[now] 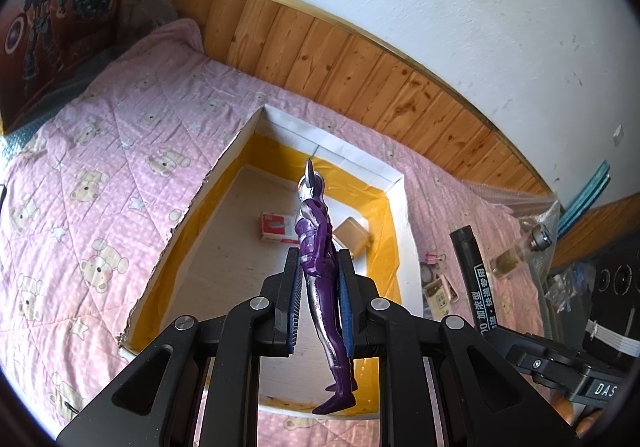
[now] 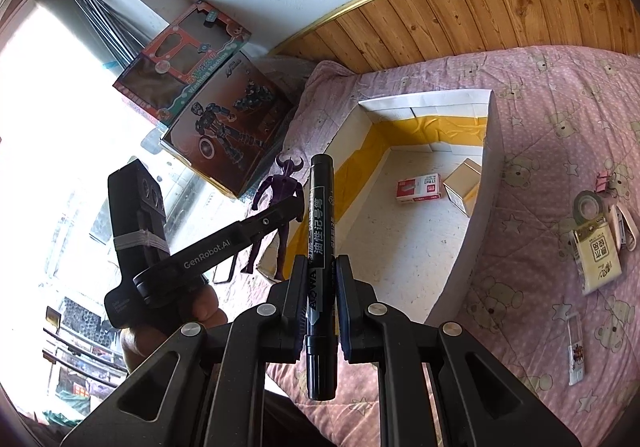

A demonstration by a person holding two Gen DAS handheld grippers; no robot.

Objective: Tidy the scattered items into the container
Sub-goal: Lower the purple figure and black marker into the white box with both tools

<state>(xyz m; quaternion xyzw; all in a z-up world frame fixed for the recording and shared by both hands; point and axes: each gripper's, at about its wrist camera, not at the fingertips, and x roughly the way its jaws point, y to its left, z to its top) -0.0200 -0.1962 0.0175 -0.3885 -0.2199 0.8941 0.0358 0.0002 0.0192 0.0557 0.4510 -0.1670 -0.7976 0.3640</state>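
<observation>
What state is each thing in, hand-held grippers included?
left hand-held gripper: shut on purple figure
purple figure: held over the box
right hand-held gripper: shut on black marker
black marker: held
cardboard box: open, holding two small boxes
tape roll: lying on the quilt

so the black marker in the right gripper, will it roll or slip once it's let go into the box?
Probably rolls: the black marker is a smooth round barrel, and the box floor looks flat and bare. Likely stiff and light, a hard plastic body. The right gripper clamps it mid-barrel, so it could pivot a little.
</observation>
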